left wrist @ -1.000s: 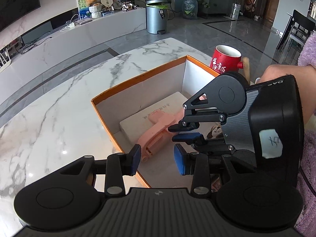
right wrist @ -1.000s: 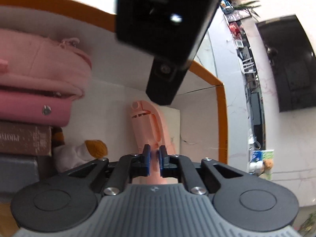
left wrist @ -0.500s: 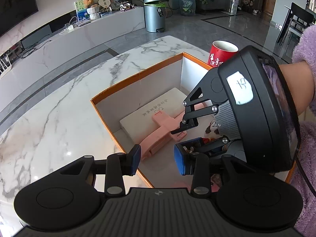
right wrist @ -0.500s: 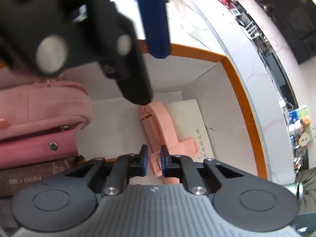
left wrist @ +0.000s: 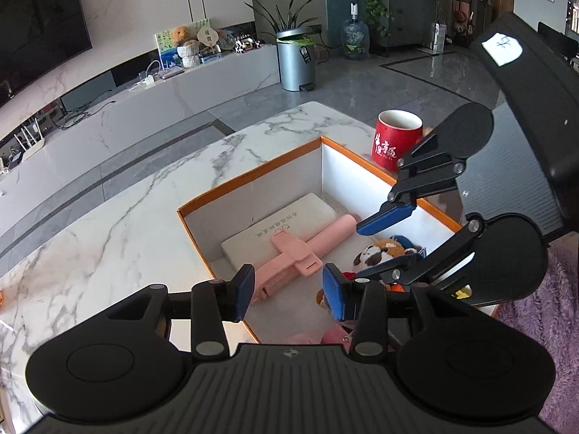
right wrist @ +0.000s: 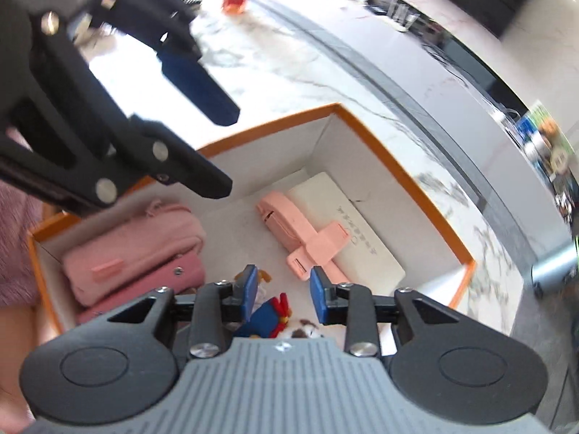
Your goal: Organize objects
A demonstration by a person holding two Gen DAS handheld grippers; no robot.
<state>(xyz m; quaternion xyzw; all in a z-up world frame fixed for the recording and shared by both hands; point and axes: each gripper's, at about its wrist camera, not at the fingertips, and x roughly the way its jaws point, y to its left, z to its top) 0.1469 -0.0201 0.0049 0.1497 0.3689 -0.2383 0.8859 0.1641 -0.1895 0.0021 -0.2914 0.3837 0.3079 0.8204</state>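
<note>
The right gripper (right wrist: pixel 283 294) has let go and lifted clear, jaws apart and empty, leaving the pink phone holder (left wrist: pixel 289 251) inside the orange-rimmed box (left wrist: pixel 253 177), across the white pad (left wrist: pixel 278 226) by its far corner, so this item looks stowed; the left gripper (left wrist: pixel 286 294) hovers spread and empty over the box's near edge.

Bright daylight; the left view is sharp, the right view motion-blurred, with glare on marble and fisheye-bent edges.

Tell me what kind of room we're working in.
Most likely a home living room: a wall TV over a long low console, a potted plant, and a marble table.
</note>
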